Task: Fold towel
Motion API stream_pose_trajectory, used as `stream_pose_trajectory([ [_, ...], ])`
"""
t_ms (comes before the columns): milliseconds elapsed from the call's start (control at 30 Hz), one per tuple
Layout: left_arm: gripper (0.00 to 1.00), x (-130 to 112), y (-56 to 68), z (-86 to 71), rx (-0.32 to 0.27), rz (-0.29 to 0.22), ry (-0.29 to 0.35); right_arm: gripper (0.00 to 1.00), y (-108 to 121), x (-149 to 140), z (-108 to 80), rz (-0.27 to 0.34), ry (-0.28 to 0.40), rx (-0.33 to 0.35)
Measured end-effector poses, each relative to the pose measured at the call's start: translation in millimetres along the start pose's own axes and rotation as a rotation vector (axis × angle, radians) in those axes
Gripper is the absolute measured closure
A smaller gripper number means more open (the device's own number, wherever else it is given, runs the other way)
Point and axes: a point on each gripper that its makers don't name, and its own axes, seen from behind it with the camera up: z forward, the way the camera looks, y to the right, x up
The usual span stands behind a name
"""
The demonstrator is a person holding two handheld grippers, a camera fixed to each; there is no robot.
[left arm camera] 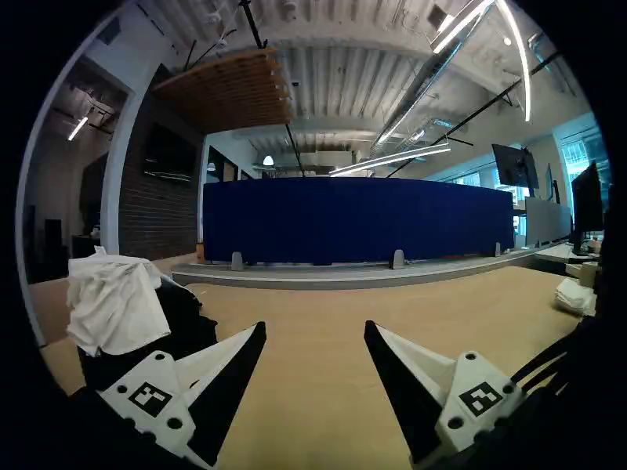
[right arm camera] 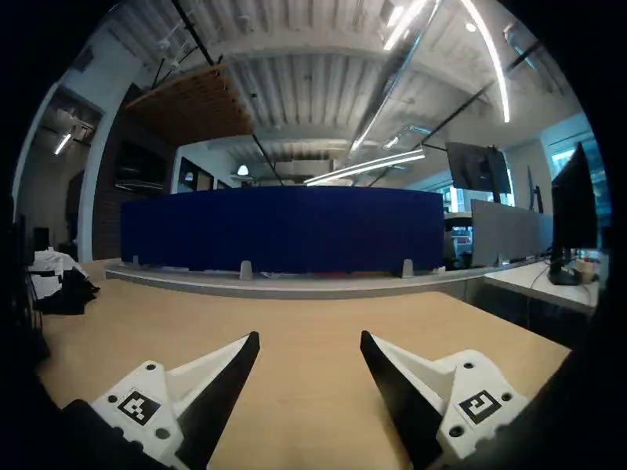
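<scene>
Left gripper [left arm camera: 314,326] fingers spread wide over light wooden counter [left arm camera: 337,301]; crumpled white cloth towel [left arm camera: 114,301] draped on black object [left arm camera: 186,323] just left of them; right gripper [right arm camera: 309,335] fingers likewise apart

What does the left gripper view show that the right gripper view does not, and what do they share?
Left gripper view: the open left gripper, a white bundle at the table's right edge. Right gripper view: the open right gripper; little else differs. Shared: wooden table, blue partition, white towel on something black.
</scene>
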Motion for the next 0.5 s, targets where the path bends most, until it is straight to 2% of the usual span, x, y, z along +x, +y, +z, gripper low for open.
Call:
stream_pose_trajectory([
  [500,0.07,0.4,0.0,-0.7,0.0,0.0,0.0,0.0,0.4,0.2,-1.7,0.001,0.003,-0.005],
])
